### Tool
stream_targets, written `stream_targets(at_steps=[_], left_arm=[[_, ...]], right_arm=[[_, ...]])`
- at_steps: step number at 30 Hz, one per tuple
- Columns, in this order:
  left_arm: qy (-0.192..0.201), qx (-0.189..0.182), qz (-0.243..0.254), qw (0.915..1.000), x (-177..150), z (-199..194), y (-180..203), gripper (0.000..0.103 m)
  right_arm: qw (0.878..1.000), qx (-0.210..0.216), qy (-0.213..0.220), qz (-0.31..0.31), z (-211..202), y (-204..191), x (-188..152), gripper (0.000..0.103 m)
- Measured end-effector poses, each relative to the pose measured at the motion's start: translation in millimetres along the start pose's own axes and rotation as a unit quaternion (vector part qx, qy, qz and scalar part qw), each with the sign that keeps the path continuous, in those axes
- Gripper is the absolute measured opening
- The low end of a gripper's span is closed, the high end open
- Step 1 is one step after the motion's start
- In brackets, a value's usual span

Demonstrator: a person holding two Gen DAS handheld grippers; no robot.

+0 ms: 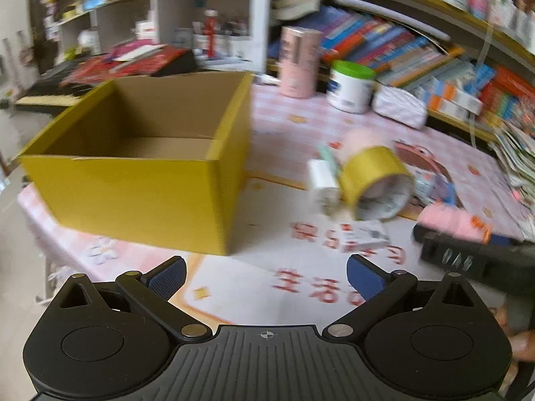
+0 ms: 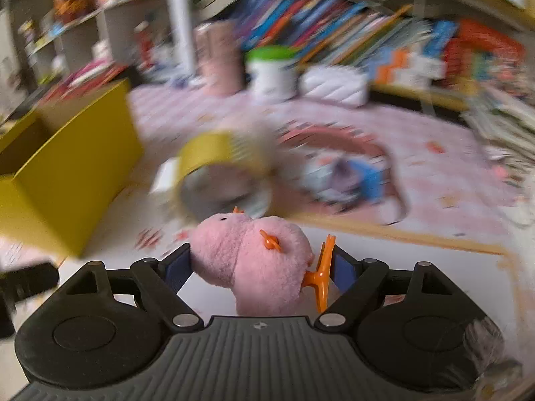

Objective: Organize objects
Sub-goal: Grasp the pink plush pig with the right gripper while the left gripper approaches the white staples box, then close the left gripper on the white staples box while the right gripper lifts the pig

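An open yellow cardboard box [image 1: 133,173] stands on the table at the left; it also shows in the right wrist view [image 2: 67,167]. My left gripper [image 1: 265,275] is open and empty, held above the table in front of the box. My right gripper [image 2: 264,267] is shut on a pink plush toy [image 2: 254,260] with orange feet, held above the table; the toy also shows in the left wrist view [image 1: 448,222]. A yellow tape roll [image 1: 378,183] lies on its side mid-table beside a small white box [image 1: 322,180]. A small printed carton [image 1: 364,235] lies near it.
A pink cylinder [image 1: 297,61], a green-lidded white jar [image 1: 351,87] and a white quilted pouch [image 1: 399,107] stand at the table's back. Shelves of books [image 1: 401,46] run behind. A stack of papers [image 1: 516,160] lies at the right edge.
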State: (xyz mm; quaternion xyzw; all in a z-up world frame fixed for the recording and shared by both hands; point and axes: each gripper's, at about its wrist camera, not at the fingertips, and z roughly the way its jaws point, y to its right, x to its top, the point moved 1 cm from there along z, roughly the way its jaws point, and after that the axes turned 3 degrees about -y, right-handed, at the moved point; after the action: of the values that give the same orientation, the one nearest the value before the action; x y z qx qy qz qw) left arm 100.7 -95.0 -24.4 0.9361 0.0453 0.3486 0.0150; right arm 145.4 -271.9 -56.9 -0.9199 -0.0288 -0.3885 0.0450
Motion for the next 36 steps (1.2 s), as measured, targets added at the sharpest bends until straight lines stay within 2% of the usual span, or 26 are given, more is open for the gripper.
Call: stream_targets(at_steps=[3,7,11,15,21,24,26,29,32,36], left_arm=[[-0.025,-0.028,0.021,0.9991,2,15,24,0.097],[-0.04,-0.045,0.035,0.9976,5,40,54,0.096],[-0.04,-0.024,0.032,0.9984,11,67,79,0.08],[-0.044,-0.012,0.023,0.9987,17,89,92,0.078],[-0.056,0.009,0.026,0.9981,21,107,102,0.065],[-0.051,0.018,0.033,0.998,21,109,102,0.061],[-0.048,0.018,0.035,0.9981,21,109,102,0.055],[-0.052,0.007,0.039,0.9979,21,107,99,0.053],[-0.061,-0.016,0.018,0.9978,20,98,90,0.053],[-0.046,-0.042,0.011,0.998,21,76,78,0.053]], right_arm=[[0.998,-0.04,0.019,0.032,-8,26,4,0.082],[0.996,-0.06,0.027,0.061,-17,60,4,0.082],[0.996,-0.063,0.038,0.047,-26,77,3,0.082],[0.997,-0.058,0.052,0.022,-36,85,1,0.082],[0.998,-0.038,0.057,-0.011,-40,86,2,0.082],[0.998,-0.027,0.052,-0.017,-36,84,2,0.082],[0.999,-0.02,0.046,-0.018,-33,84,3,0.082],[0.999,-0.013,0.04,-0.019,-29,81,4,0.082],[0.999,-0.01,0.034,-0.019,-26,79,5,0.082],[1.0,-0.009,0.021,-0.01,-20,74,5,0.082]])
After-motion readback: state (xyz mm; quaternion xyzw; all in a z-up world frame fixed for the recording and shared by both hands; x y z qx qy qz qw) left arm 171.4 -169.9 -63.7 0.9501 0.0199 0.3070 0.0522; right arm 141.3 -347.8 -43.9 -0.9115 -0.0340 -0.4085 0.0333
